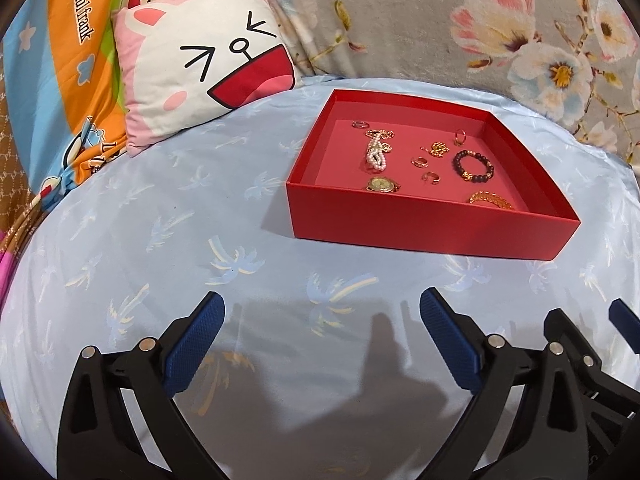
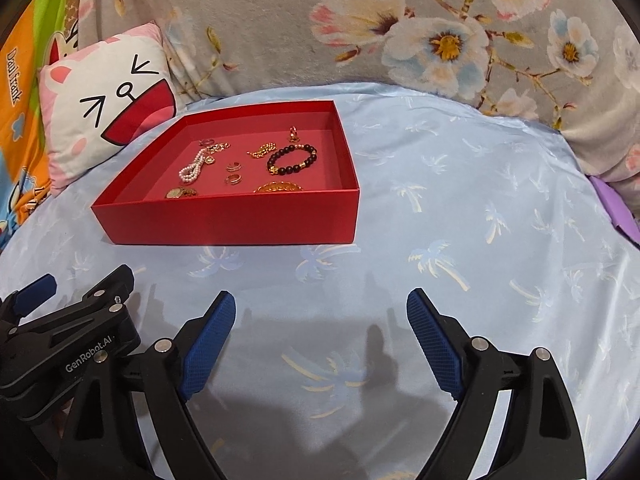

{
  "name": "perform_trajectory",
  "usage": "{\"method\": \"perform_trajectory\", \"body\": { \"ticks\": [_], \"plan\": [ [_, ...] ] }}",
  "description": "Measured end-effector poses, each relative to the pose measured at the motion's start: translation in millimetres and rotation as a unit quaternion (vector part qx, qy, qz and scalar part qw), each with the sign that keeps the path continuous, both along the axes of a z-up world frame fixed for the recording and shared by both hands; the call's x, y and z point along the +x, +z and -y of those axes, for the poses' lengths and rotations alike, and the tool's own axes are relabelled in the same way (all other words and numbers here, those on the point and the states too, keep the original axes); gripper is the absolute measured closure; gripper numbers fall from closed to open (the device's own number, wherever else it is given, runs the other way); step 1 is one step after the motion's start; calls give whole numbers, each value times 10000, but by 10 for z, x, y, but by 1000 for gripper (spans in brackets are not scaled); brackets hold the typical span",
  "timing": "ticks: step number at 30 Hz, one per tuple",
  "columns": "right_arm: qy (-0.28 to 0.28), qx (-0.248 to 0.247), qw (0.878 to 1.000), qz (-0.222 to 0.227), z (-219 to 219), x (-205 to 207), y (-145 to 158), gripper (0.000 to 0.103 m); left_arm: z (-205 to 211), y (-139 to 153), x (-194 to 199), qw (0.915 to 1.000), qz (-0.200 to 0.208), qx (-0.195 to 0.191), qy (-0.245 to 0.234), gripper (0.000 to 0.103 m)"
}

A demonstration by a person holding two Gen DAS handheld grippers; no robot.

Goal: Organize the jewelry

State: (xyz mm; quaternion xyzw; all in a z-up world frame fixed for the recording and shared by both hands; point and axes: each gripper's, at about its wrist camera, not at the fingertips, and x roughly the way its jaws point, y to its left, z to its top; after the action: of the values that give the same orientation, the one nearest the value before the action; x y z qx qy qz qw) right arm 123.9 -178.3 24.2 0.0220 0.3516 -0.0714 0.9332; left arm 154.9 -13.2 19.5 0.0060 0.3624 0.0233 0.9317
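One shallow red cardboard box (image 1: 432, 216), square and open-topped, sits on a bed under a pale blue satin sheet (image 1: 160, 240) printed with palm trees. In it lie one pearl bracelet (image 1: 376, 156) of small white beads, one dark beaded bracelet (image 1: 472, 166) with gold spacers, one gold chain bracelet (image 1: 491, 201), one gold wristwatch (image 1: 382, 185), one small gold chain piece (image 1: 437, 148) and four thin metal rings, the nearest being a gold ring (image 1: 431, 176); all lie apart on the matte red floor, except a tangle of gold chain touching the pearls. One soft cartoon-face pillow (image 1: 192, 68) leans behind the box to the left. Two tools hover over the bare sheet in front of the box: the left hand-held gripper (image 1: 322, 336) and the right hand-held gripper (image 2: 320, 332), each spread wide, released, grasping and touching nothing. Each has two black plastic arms ending in flat, ribbed blue pads (image 1: 192, 344).
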Motion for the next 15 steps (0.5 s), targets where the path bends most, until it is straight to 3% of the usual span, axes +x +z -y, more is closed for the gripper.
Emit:
{"method": "perform_trajectory", "body": {
  "ticks": [15],
  "plan": [
    [133,135,9997,119,9,-37,14,17,8,4,-9,9999,45,99,76,9]
  ]
}}
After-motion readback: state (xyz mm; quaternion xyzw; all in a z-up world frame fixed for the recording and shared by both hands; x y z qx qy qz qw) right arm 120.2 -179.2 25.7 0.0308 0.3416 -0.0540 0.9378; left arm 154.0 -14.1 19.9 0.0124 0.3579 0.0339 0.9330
